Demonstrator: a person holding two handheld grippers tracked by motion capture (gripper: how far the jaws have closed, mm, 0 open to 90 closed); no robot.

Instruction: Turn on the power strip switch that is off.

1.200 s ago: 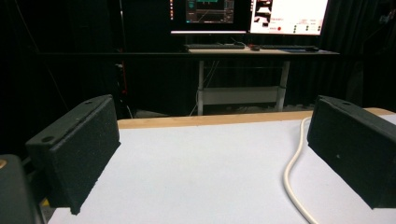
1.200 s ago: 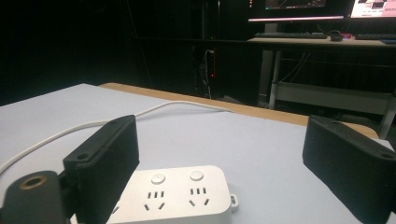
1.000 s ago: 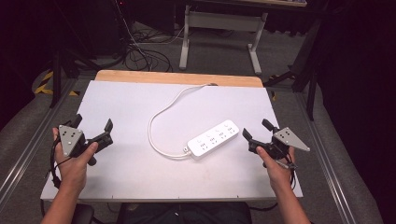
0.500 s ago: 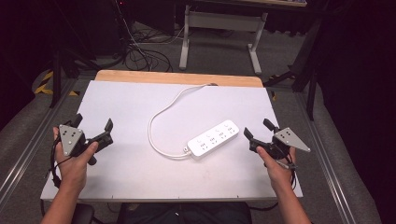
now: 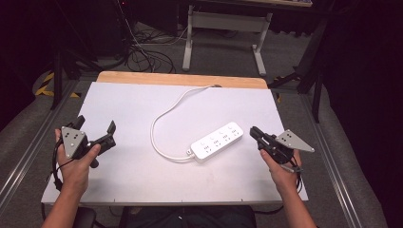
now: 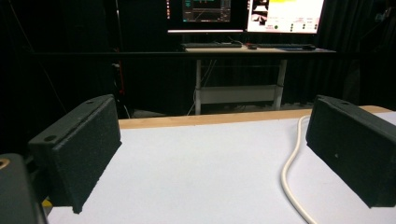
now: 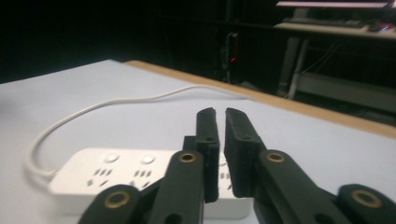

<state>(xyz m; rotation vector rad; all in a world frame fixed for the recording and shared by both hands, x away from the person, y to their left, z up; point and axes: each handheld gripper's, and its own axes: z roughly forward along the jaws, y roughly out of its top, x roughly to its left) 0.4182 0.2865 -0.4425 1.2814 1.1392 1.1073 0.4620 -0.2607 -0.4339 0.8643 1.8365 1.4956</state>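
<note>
One power strip on the white table, lying between two hand-held grippers, neither in contact with it.

The right gripper sits just beside the strip's right end, at about 3 o'clock from it; its jaws have just been closing and now stand clenched together with nothing between them, the strip lying just beyond their tips in the right gripper view. The left gripper rests well apart at about 9 o'clock from the strip, jaws released wide, nothing between them. Count: one strip with three socket groups, one white cord looping away toward 12 o'clock, two grippers.
</note>
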